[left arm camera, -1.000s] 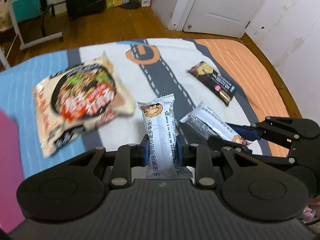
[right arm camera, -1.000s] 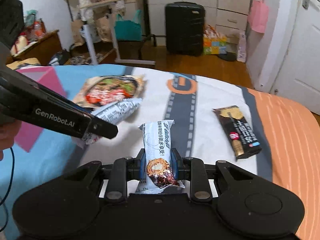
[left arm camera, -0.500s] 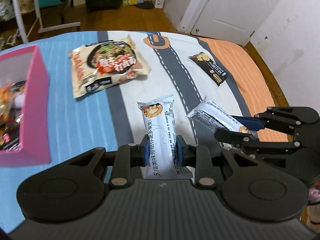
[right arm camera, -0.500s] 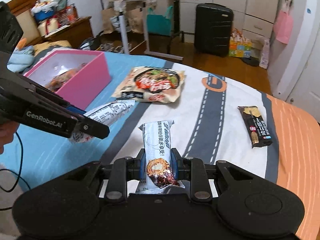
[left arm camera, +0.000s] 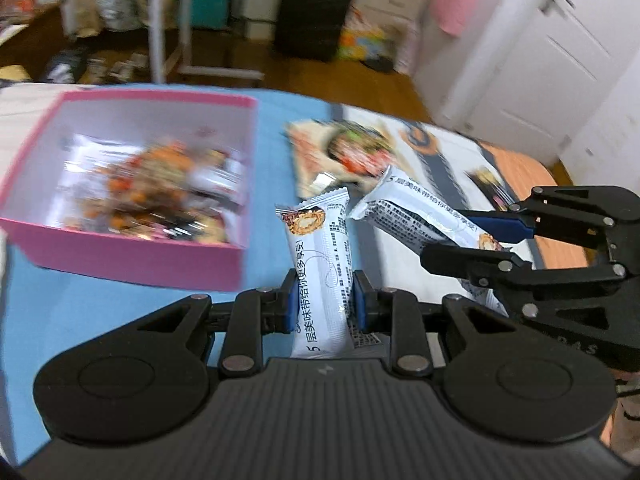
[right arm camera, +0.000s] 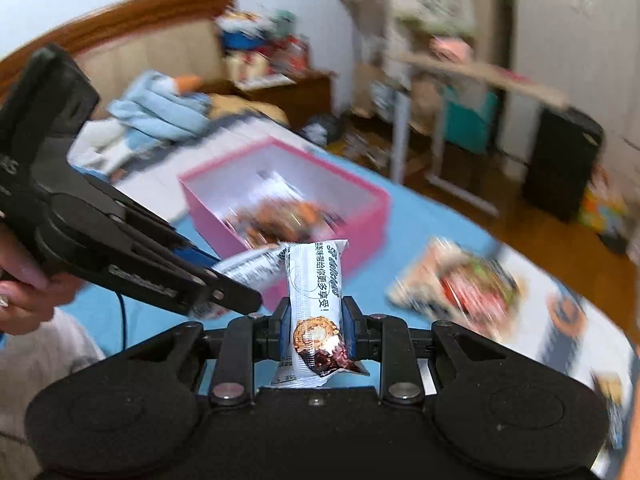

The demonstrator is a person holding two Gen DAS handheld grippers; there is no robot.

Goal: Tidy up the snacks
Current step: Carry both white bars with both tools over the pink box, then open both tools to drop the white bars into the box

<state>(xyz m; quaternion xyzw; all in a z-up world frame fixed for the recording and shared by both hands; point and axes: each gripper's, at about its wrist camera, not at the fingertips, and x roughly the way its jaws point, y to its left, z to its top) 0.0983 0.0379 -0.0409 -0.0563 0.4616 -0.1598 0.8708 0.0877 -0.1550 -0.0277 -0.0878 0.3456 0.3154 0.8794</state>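
Note:
My left gripper (left arm camera: 324, 300) is shut on a white snack bar wrapper (left arm camera: 320, 264), held above the blue bedspread. My right gripper (right arm camera: 314, 326) is shut on a matching white snack bar (right arm camera: 316, 300); it also shows in the left wrist view (left arm camera: 472, 240) with its bar (left arm camera: 416, 220). A pink box (left arm camera: 132, 256) holding several snacks lies ahead left of the left gripper, and ahead of the right gripper (right arm camera: 360, 216). The left gripper (right arm camera: 224, 292) with its bar appears at left in the right wrist view.
A noodle packet (left arm camera: 344, 152) lies on the road-pattern mat beyond the bars, also right of the box in the right wrist view (right arm camera: 464, 284). A dark snack bar (left arm camera: 492, 188) lies farther right. A black suitcase (left arm camera: 316, 12), a stand and a white door are beyond the bed.
Both grippers have swung left with their bars still held. The pink box has come from the frame edge to close in front of both; the noodle packet and dark bar have slid right.

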